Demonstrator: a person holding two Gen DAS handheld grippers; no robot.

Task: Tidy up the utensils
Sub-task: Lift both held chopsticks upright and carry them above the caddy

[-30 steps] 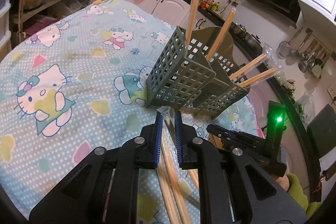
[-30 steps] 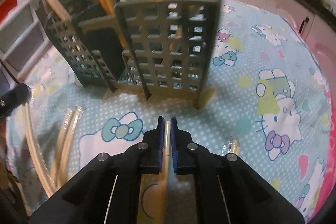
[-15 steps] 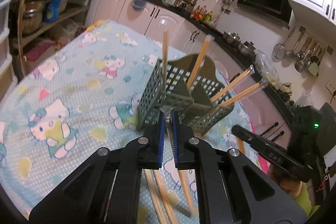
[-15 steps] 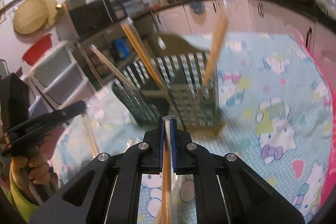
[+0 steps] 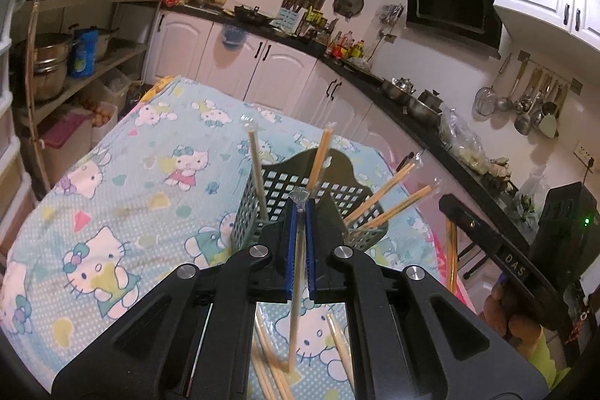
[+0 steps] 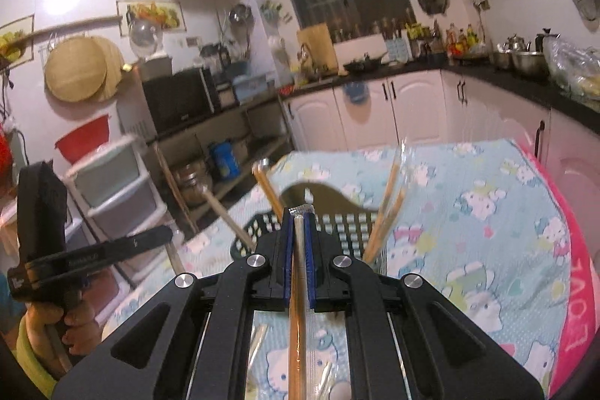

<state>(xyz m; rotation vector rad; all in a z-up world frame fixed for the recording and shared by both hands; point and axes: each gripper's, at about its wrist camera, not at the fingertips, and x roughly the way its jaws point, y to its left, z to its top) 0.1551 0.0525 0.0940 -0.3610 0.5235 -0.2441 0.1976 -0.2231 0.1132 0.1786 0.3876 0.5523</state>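
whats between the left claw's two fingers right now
A wrapped chopstick, pinched upright between the blue pads of the left claw, its wrapper tip poking just above them in front of the green caddy. The left wrist view shows it.

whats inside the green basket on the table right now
The green basket holds wrapped chopsticks that lean out of its sections, four in the left view. Its floor and their lower ends are hidden by the mesh walls and the left hand-held gripper.

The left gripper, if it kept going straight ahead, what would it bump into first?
Probably the green utensil basket: the left gripper, shut on a wrapped chopstick, points at it. Depth is unclear, so it might pass just above.
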